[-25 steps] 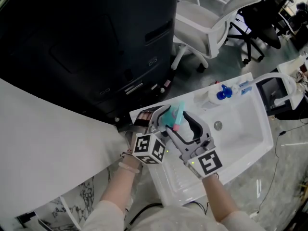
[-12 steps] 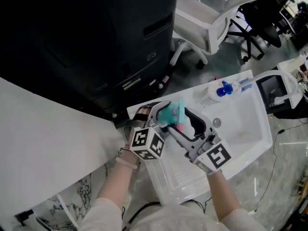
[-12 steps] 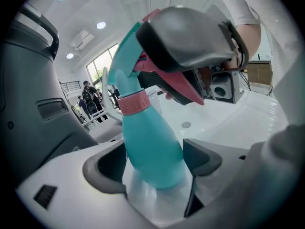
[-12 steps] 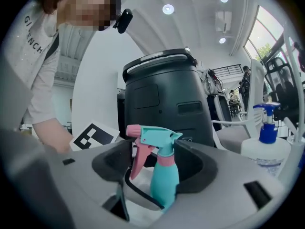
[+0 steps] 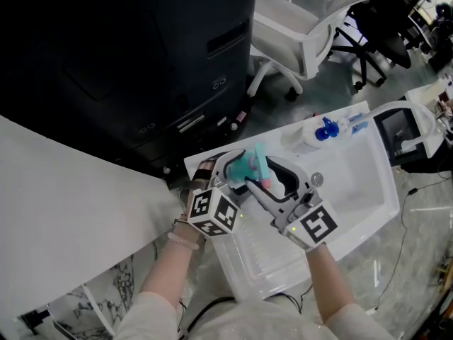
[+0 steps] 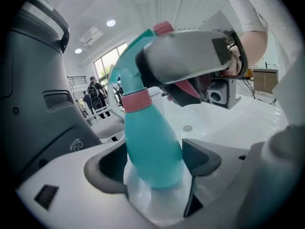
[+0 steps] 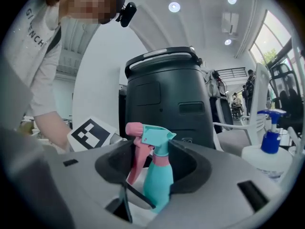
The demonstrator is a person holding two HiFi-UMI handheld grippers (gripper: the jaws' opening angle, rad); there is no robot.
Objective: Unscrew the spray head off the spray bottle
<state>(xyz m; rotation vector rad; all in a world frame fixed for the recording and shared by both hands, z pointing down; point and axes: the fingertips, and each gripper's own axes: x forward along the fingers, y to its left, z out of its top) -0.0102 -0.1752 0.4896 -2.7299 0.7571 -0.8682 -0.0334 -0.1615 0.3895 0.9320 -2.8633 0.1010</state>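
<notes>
Well, my left claw [image 6: 155,163] clamps the spray bottle [image 6: 150,142] over the sink's [image 5: 357,190] nine-o'clock end. My right claw [image 7: 159,162] has just been closing onto the spray head [image 7: 155,136] between its jaws. The head looks still seated, so the unscrewing remains.

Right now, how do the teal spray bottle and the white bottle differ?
The teal spray bottle has a teal-and-pink head; the white bottle has a blue one. The teal one is held above the sink; the white one stands on its rim. Both carry spray heads.
</notes>
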